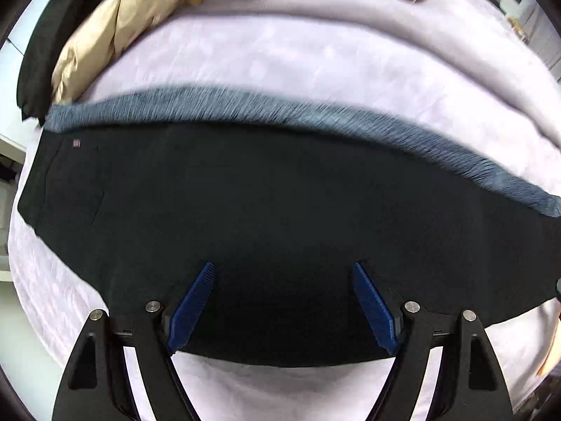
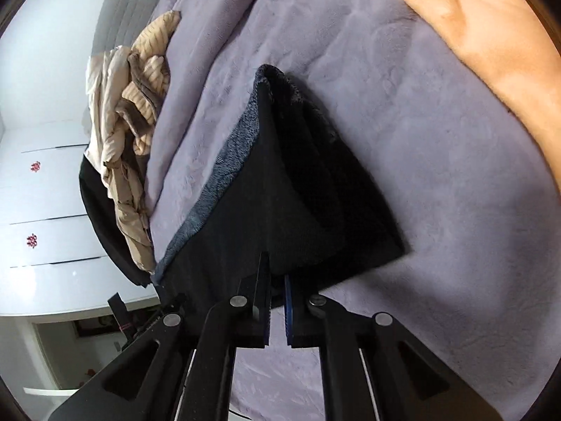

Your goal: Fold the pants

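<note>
A lilac plush blanket [image 1: 280, 59] covers a bed and fills most of both views; black pants [image 1: 245, 210] lie on it, their fuzzy blue-grey lining [image 1: 315, 115] showing as a strip along the far edge. In the left wrist view the pants' long axis runs from 9 o'clock to 3 o'clock, side to side across the frame, with a pocket seam and a small tag [image 1: 76, 143] at the 9 o'clock end; a crumpled tan garment [image 1: 115, 24] is bunched at 11 o'clock, beside a dark cloth [image 1: 42, 52] at the bed's edge. The left gripper [image 1: 280, 273] sits over the near edge of the pants, its blue fingers [image 1: 196, 305] spread wide apart, nothing between them; whether the tips touch the fabric cannot be told.

In the right wrist view the pants [image 2: 280, 193] rise as a lifted fold, tapering toward 12 o'clock from the gripper; the lining [image 2: 224, 161] shows along the 10 o'clock side. The right gripper [image 2: 277, 280] has its fingers [image 2: 288, 301] drawn almost together, pinching the pants' near edge. A peach blanket [image 2: 491, 52] lies at 1 o'clock; white drawers [image 2: 45, 210] stand at 9 o'clock.
</note>
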`<control>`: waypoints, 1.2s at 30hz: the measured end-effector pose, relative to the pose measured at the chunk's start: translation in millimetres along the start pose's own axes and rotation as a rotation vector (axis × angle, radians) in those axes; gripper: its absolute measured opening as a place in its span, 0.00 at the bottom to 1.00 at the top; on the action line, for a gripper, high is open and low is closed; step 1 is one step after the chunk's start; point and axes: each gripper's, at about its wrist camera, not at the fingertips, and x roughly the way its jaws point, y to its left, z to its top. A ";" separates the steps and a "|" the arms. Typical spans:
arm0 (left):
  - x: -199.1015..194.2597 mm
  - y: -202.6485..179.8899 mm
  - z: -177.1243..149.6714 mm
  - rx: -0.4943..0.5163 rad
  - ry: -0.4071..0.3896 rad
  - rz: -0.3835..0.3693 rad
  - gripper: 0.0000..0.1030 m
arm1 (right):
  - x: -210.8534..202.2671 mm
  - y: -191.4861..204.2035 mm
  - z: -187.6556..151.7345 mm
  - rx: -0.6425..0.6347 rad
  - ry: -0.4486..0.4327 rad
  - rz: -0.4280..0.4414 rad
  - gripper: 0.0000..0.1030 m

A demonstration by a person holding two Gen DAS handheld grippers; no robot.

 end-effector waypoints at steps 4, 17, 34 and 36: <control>1.8 11.2 -3.3 -0.014 0.018 0.013 0.79 | 8.2 -15.1 -1.6 0.031 0.040 -0.064 0.20; -14.8 -53.9 68.6 0.087 -0.149 -0.024 0.79 | -26.9 60.4 46.8 -0.255 -0.157 -0.352 0.32; 1.0 -57.6 68.4 0.144 -0.120 -0.005 0.82 | 7.3 91.4 28.1 -0.444 -0.071 -0.374 0.32; 11.7 -65.8 83.8 0.126 -0.123 0.015 0.82 | 35.0 104.4 36.6 -0.491 -0.048 -0.392 0.33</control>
